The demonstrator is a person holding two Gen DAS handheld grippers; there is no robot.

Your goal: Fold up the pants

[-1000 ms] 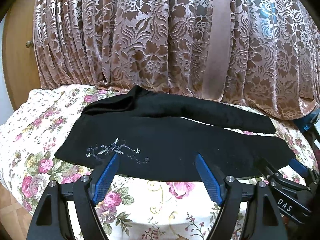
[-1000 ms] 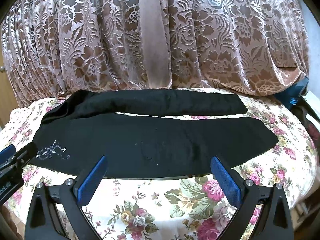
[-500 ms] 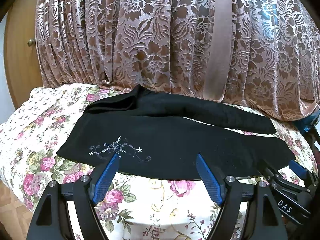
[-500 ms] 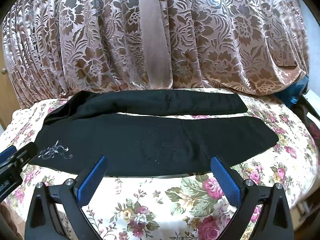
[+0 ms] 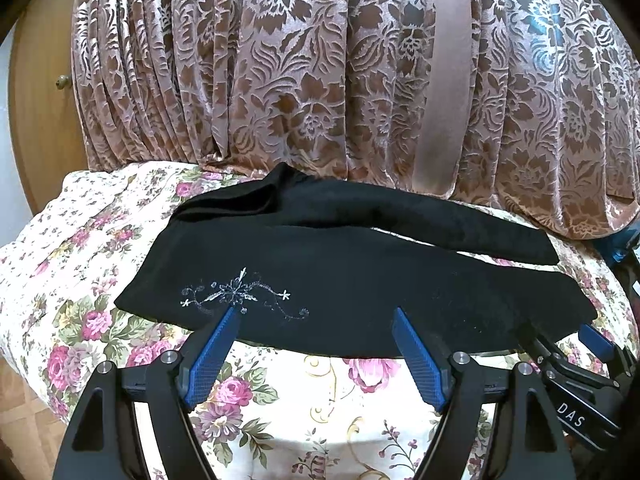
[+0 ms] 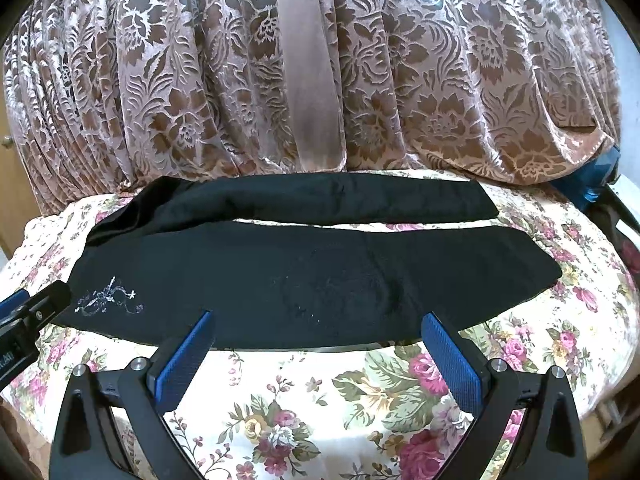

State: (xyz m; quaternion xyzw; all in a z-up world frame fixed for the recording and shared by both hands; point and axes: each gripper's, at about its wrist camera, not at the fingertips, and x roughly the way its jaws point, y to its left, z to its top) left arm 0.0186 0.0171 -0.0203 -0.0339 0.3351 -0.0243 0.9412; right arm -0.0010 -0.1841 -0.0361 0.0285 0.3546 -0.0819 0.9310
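Observation:
Black pants (image 5: 360, 280) (image 6: 312, 272) lie flat across a table under a floral cloth (image 5: 328, 400) (image 6: 320, 408), legs spread to the right and waist to the left. White embroidery (image 5: 240, 296) (image 6: 106, 300) marks the near leg close to the waist. My left gripper (image 5: 314, 320) hovers open at the pants' near edge by the embroidery, holding nothing. Over the middle of the near leg's front edge, my right gripper (image 6: 316, 322) stands open and empty too. Each gripper shows at the other view's side.
A brown floral curtain (image 5: 320, 80) (image 6: 320, 72) hangs right behind the table, touching its back edge. A wooden door with a knob (image 5: 62, 80) is at far left. Something blue (image 6: 592, 184) sits at the right back corner. The table's front drops off below the grippers.
The left gripper has drifted slightly, so the pants sit a little further right and lower in its view. The right view barely changed. Both grippers stayed open.

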